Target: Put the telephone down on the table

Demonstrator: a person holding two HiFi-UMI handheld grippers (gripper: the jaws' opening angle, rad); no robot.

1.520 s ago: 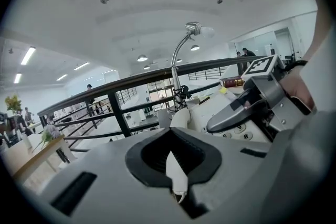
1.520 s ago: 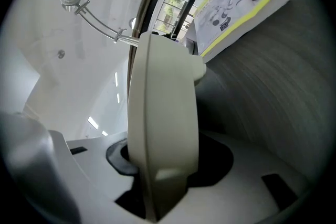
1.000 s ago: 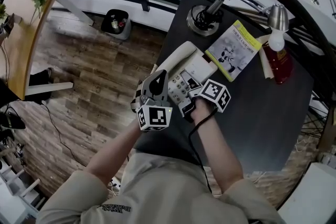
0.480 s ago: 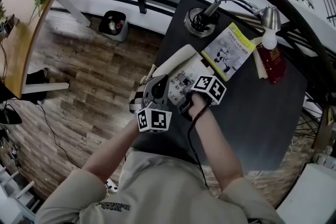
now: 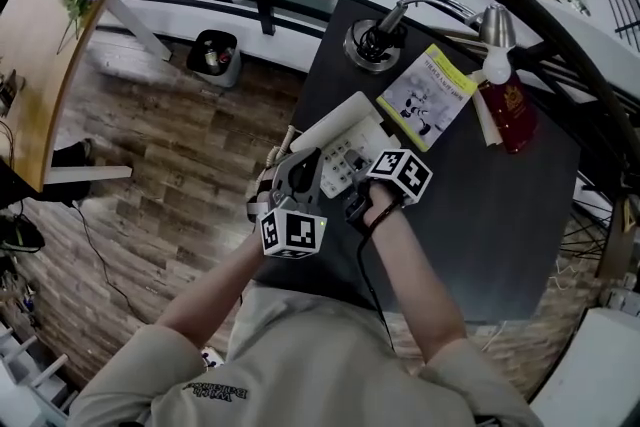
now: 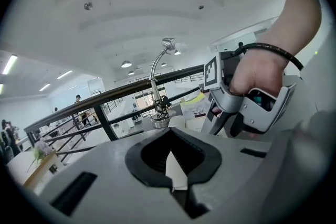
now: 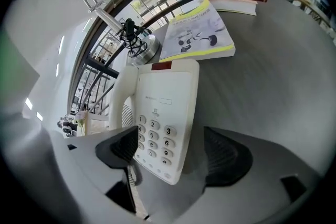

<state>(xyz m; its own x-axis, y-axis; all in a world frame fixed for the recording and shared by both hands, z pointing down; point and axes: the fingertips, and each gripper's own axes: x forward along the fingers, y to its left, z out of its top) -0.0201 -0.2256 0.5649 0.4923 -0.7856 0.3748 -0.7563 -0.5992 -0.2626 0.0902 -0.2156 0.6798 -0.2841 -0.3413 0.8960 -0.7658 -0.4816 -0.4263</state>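
The white push-button telephone (image 5: 340,137) lies flat on the dark table (image 5: 480,205) near its left edge, handset in the cradle. In the right gripper view its keypad end (image 7: 163,113) reaches in between my jaws. My right gripper (image 5: 352,198) points steeply down at that end; its jaws have just been opening, and the pads (image 7: 226,157) stand off the telephone on both sides. My left gripper (image 5: 306,155) hovers just left of the telephone, shut, holding nothing I can make out; a white sliver shows in the hollow between its pads (image 6: 176,165).
Behind the telephone stand a desk lamp's round base (image 5: 372,43) with its bent neck and head (image 5: 495,25), a yellow booklet (image 5: 428,95) and a red book (image 5: 510,110). The table's left edge drops to a wooden floor with a bin (image 5: 213,50). A dark railing runs behind.
The right gripper's jaws have spread apart and come off the telephone's near end, and the gripper has tipped over. The left gripper has shifted slightly. The telephone stays on the table.
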